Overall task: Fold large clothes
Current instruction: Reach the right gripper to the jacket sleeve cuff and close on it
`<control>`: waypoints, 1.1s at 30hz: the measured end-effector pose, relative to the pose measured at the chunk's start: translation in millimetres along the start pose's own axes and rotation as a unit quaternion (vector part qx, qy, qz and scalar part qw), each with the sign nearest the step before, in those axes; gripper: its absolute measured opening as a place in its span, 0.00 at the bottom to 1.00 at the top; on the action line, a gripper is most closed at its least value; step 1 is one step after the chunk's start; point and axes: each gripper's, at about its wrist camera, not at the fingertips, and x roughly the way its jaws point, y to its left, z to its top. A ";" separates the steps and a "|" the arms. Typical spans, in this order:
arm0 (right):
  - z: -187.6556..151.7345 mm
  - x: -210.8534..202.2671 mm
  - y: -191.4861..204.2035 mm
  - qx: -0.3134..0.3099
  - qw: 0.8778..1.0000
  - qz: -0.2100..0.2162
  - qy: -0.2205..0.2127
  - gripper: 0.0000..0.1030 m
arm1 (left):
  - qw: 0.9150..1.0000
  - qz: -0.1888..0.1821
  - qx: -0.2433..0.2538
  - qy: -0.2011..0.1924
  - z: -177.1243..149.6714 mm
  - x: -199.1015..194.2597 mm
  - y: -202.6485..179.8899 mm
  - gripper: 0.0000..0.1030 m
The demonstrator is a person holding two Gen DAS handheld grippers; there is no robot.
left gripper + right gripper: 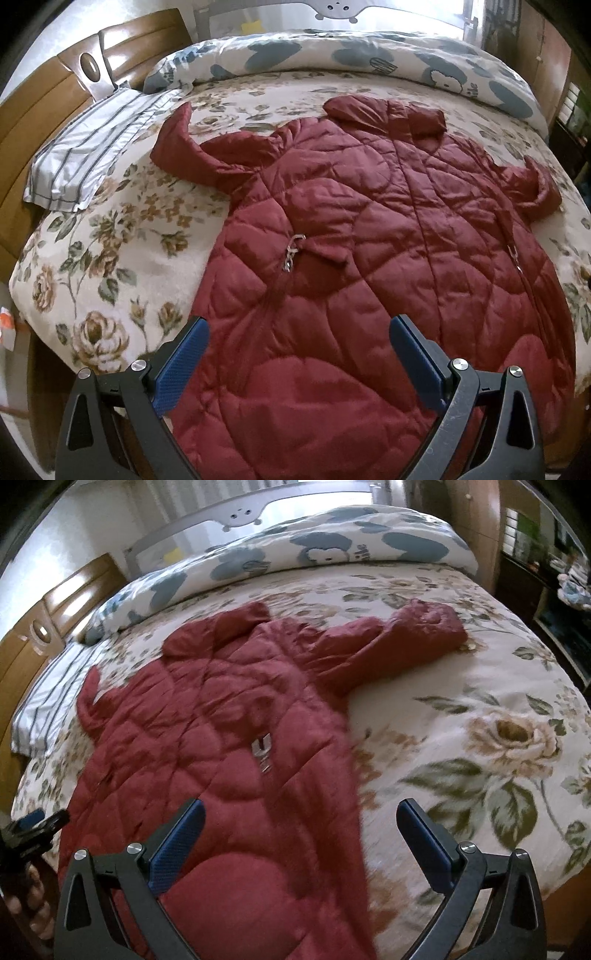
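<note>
On the floral bedspread [110,266] a quilted maroon coat [351,258] lies flat; left gripper [299,332] and right gripper [300,814] gape wide.

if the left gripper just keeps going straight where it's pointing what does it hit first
Most likely the red quilted coat: the open left gripper points along its lower body, lying on the floral bedspread. Depth is unclear.

One red coat [369,258], one pillow [88,147], one duvet [332,55], two claws [299,354] [301,836].
</note>
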 end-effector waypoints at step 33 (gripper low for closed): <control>220.6 222.0 -161.9 0.136 0.981 -0.132 0.036 0.59 | 0.997 -0.030 -0.042 0.065 53.0 92.4 -1.0 0.96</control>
